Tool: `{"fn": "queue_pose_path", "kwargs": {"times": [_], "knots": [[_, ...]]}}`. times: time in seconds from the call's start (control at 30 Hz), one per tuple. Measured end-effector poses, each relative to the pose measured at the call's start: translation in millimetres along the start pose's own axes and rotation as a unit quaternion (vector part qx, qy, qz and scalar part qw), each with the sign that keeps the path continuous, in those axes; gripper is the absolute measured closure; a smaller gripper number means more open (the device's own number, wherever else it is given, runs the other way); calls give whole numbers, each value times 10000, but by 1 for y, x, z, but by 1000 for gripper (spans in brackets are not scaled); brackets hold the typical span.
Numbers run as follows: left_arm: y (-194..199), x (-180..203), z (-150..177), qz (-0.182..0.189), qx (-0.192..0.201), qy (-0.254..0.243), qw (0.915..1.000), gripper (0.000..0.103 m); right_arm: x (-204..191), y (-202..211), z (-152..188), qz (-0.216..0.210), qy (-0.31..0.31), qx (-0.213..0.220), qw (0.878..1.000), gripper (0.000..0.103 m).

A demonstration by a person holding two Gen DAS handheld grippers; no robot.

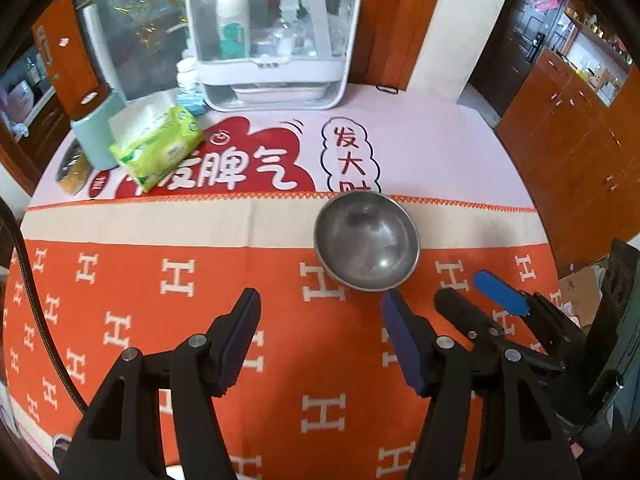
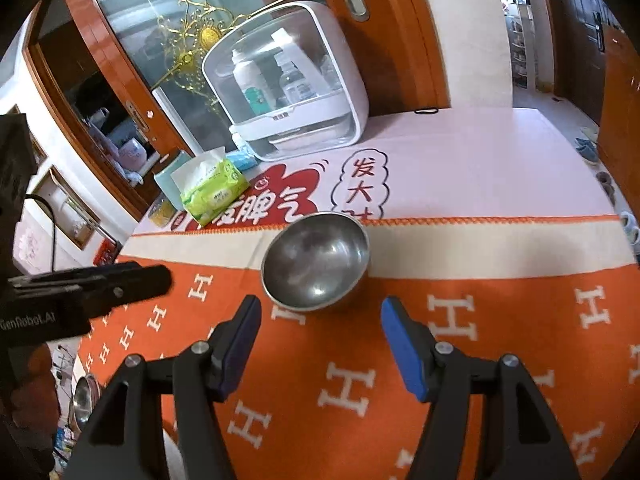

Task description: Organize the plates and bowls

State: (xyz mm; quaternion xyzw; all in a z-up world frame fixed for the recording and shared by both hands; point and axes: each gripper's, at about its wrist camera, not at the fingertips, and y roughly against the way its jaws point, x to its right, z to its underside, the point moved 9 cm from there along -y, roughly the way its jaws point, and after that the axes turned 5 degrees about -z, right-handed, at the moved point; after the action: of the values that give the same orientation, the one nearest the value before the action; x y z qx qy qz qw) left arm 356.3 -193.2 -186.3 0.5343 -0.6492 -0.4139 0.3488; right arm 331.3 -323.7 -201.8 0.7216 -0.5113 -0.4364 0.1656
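Note:
A steel bowl (image 1: 367,240) stands upright and empty on the orange H-patterned cloth (image 1: 192,320), at its cream border. My left gripper (image 1: 320,300) is open and empty, a little in front and to the left of the bowl. My right gripper (image 2: 320,308) is open and empty, just short of the bowl (image 2: 316,260), which sits ahead between its fingers. The right gripper also shows in the left wrist view (image 1: 472,288), to the right of the bowl. The left gripper shows at the left edge of the right wrist view (image 2: 160,276).
A white storage box with bottles (image 1: 276,36) stands at the table's back. A green tissue pack (image 1: 160,140), a teal cup (image 1: 98,132) and a small tin (image 1: 72,172) sit back left. Another steel bowl (image 2: 82,400) lies below the table at left. Wooden cabinets (image 1: 580,140) stand right.

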Motion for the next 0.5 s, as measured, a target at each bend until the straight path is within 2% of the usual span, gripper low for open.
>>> {"fn": "queue_pose_path", "kwargs": {"times": [0.17, 0.37, 0.5], "knots": [[-34, 7, 1, 93, -48, 45, 9999, 41, 5, -28, 2, -101, -3, 97, 9999, 40], [-71, 13, 4, 135, -137, 83, 9998, 41, 8, -55, 14, -199, -132, -51, 9997, 40], [-85, 15, 7, 171, -221, 190, 9994, 42, 13, -63, 18, -214, -175, -93, 9996, 48]]}}
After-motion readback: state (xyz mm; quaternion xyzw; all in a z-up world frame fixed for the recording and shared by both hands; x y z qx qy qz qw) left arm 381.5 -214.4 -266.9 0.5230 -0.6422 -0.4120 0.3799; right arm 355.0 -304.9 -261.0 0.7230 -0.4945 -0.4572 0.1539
